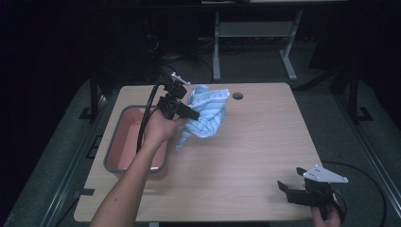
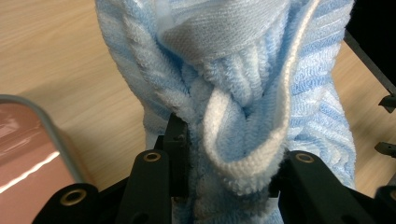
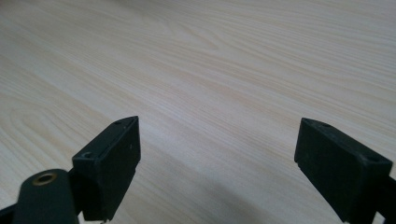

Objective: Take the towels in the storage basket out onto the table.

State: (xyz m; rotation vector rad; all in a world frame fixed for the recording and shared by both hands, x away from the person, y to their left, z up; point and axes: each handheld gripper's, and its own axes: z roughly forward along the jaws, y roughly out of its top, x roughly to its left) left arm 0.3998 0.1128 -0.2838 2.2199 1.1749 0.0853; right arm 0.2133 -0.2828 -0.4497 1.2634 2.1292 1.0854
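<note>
Jaws of the left gripper (image 1: 189,112) are clamped on a bunched blue striped towel (image 1: 206,116) held above the table (image 1: 246,156) beside the pink tub (image 1: 124,137), where loose hanging folds could be snagged on its rim; the right gripper (image 1: 292,185) is held agape.

No text, label, brand, number or sign can be read on anything in the views.
</note>
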